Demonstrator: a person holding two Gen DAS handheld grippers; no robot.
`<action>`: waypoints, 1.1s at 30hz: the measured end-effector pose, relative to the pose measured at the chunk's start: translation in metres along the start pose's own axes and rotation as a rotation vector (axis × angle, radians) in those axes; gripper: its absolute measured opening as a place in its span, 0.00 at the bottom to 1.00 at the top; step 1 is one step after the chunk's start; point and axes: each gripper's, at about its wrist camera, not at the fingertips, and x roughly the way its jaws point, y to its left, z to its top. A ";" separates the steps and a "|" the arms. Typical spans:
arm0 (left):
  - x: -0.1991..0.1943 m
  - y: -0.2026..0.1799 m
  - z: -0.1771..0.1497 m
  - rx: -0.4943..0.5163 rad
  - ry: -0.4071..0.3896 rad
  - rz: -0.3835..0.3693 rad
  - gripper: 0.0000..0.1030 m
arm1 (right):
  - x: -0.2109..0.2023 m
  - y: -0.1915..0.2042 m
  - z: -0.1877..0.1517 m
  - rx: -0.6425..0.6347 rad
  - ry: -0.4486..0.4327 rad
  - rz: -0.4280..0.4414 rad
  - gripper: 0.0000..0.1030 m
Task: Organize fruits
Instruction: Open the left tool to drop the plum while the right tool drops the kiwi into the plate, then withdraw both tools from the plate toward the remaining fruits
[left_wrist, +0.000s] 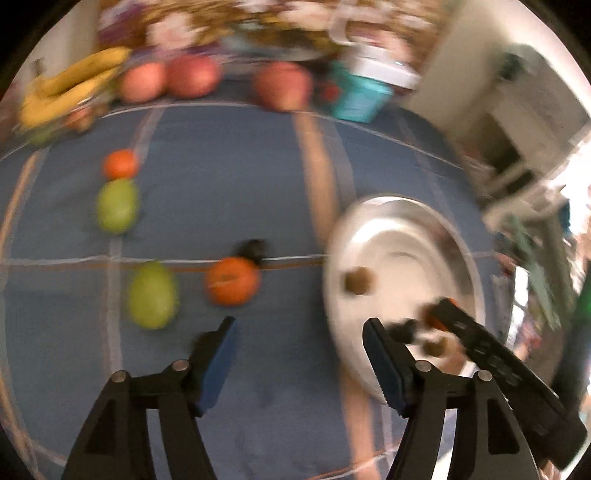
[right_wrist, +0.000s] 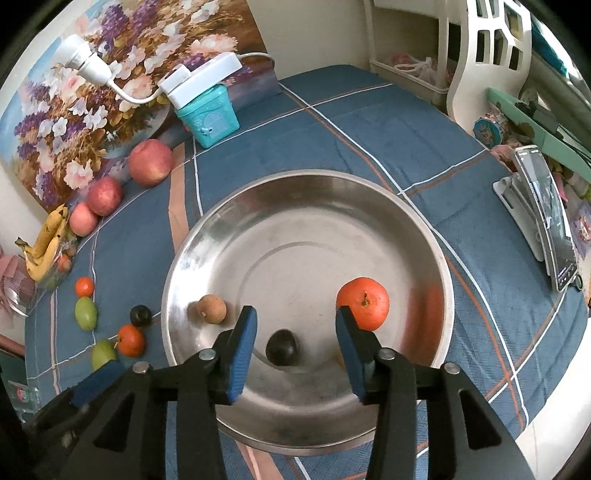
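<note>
A steel plate (right_wrist: 258, 206) on the blue cloth holds an orange (right_wrist: 364, 302), a dark plum (right_wrist: 282, 347) and a brown longan (right_wrist: 211, 308). My right gripper (right_wrist: 295, 328) is open and empty just above the plate, the orange beside its right finger. My left gripper (left_wrist: 301, 338) is open and empty over the cloth, left of the plate (left_wrist: 399, 229); this view is blurred. Loose fruit lies ahead of it: an orange (left_wrist: 232, 281), two green fruits (left_wrist: 152, 295) (left_wrist: 117, 206), a small orange (left_wrist: 120, 164) and a dark plum (left_wrist: 255, 249).
Three apples (right_wrist: 150, 162) and a banana bunch (right_wrist: 46, 242) lie at the far left by a flower painting (right_wrist: 110, 74). A teal box (right_wrist: 207, 114) carries a white power strip (right_wrist: 203, 79). A phone on a stand (right_wrist: 546, 218) is at the right edge.
</note>
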 end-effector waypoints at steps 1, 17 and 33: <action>-0.002 0.010 0.001 -0.026 -0.005 0.027 0.70 | 0.001 0.002 0.000 -0.004 0.004 0.002 0.51; -0.035 0.070 0.013 -0.168 -0.115 0.190 1.00 | 0.004 0.061 -0.018 -0.200 0.016 0.054 0.52; -0.041 0.075 0.013 -0.144 -0.153 0.363 1.00 | -0.001 0.064 -0.014 -0.223 -0.075 0.028 0.87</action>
